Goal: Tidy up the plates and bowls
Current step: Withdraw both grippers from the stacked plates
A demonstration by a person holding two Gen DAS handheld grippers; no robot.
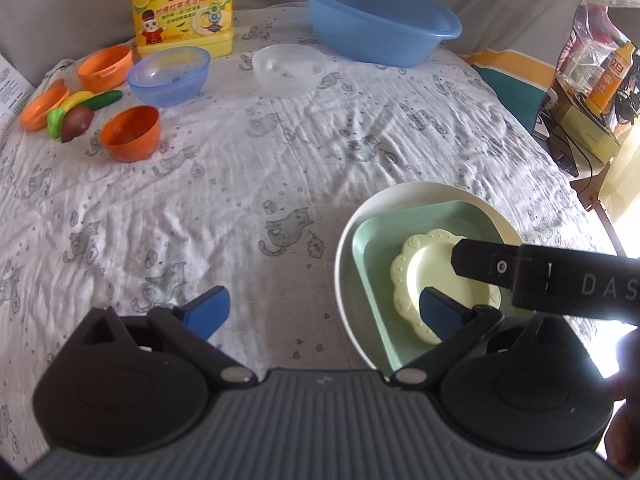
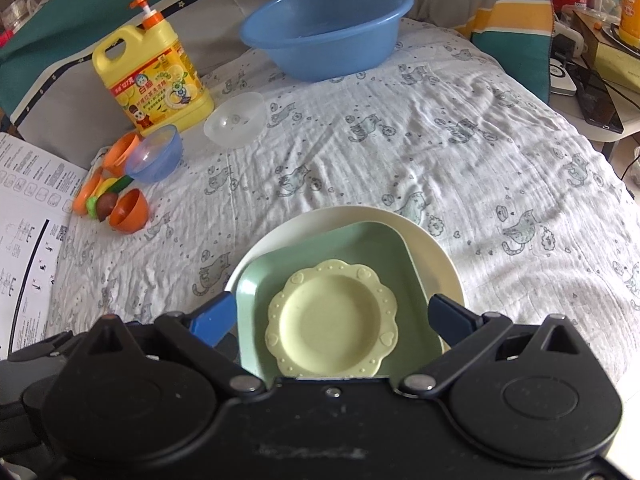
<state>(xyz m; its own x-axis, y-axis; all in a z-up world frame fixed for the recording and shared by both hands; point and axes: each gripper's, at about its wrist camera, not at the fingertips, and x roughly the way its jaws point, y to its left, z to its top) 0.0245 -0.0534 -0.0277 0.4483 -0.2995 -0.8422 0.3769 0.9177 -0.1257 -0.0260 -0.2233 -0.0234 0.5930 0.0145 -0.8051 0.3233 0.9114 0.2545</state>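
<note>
Plates and bowls are half sorted: at upper left the orange plastic bowls, translucent blue bowl and clear plastic bowl sit apart on the cat-print bedsheet. Lower centre, the scalloped pale-yellow plate tops the green square plate and the white round plate. Both the left hand-held gripper and the right hand-held gripper gape empty.

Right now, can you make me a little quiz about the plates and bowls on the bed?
1. True or false: the scalloped yellow plate lies on the green square plate.
2. What sits under the green plate: A, white round plate; B, blue basin?
3. How many orange bowls stand by the toy vegetables?

Key: 1 true. 2 A. 3 three.
</note>
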